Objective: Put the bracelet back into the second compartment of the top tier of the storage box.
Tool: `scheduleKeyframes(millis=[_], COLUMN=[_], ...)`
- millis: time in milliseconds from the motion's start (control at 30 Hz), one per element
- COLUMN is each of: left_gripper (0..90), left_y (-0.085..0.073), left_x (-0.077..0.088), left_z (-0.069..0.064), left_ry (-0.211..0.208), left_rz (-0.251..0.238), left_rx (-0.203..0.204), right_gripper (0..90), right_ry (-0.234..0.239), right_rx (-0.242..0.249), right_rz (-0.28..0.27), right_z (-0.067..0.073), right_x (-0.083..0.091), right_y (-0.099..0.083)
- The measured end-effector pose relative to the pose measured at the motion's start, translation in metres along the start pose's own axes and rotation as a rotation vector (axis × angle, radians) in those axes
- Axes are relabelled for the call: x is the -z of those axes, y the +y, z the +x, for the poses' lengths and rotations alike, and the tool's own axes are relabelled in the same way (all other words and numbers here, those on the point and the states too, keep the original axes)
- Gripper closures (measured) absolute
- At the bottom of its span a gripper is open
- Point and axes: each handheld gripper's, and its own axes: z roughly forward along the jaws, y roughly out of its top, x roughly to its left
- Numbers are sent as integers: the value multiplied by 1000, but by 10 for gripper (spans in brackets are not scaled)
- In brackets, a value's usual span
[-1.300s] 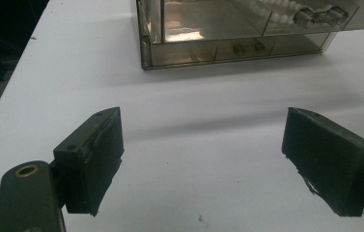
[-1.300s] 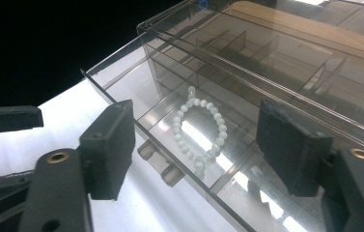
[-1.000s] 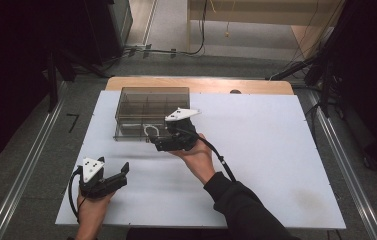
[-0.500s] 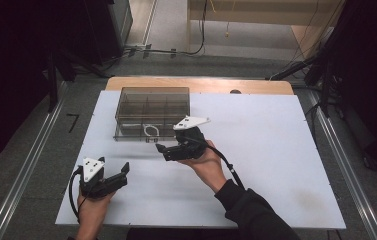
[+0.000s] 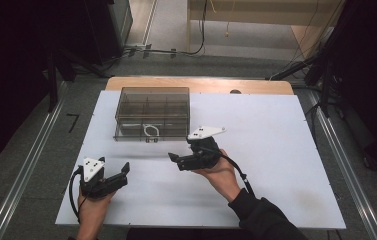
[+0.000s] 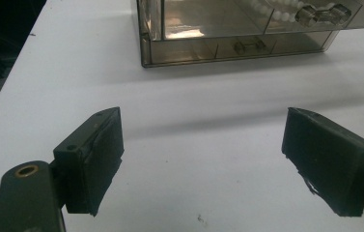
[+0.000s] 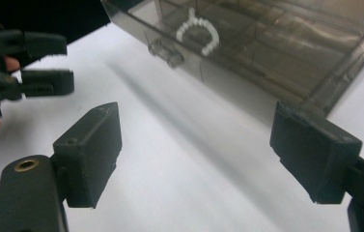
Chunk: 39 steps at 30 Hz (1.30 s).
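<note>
While your left gripper (image 5: 118, 176) sits low over the near left part of the white table (image 5: 276, 150), its two jaws stand wide apart with nothing between them, and in the left gripper view bare white surface shows between the pads (image 6: 100, 154). Ahead of that gripper and a little to its right stands the smoky clear compartment box (image 5: 152, 113), well apart from the jaw tips; its front wall and small latch (image 6: 247, 47) face you. Your right gripper (image 5: 174, 161) is held in your right hand (image 5: 223, 172) near the middle of the table, jaws pointing toward your left gripper, and they too are spread wide and empty. Seen along the right gripper's own jaws, the box (image 7: 276, 43) lies just ahead and above, its near corner close beyond the right-hand pad (image 7: 315, 150) but not touching it. Inside the box, in a front compartment, a loop of white beads (image 7: 198, 30) lies on the floor of the tray, ahead of the right gripper. Your left gripper (image 7: 39, 63) shows off to the left of the right gripper's jaws, near but apart.
</note>
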Motion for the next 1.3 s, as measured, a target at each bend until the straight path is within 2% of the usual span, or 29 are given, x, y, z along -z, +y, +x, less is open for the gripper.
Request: scheduleKeyframes(millis=[500,967,1300], left_gripper=[152,153,152], left_y=[0,0,-1], left_x=[-1,-1,-1], left_z=[1,0,0], left_ry=[3,2,2], left_rz=[0,5,2], left_rx=[7,6,12], right_gripper=[169,170,169], right_ry=[-34,-133,-182], right_rx=[-58,-128,-149], right_rz=[15,40,44], right_z=[-23,-57,-68], right_x=[25,62,76], right_y=[-35,-77,-90])
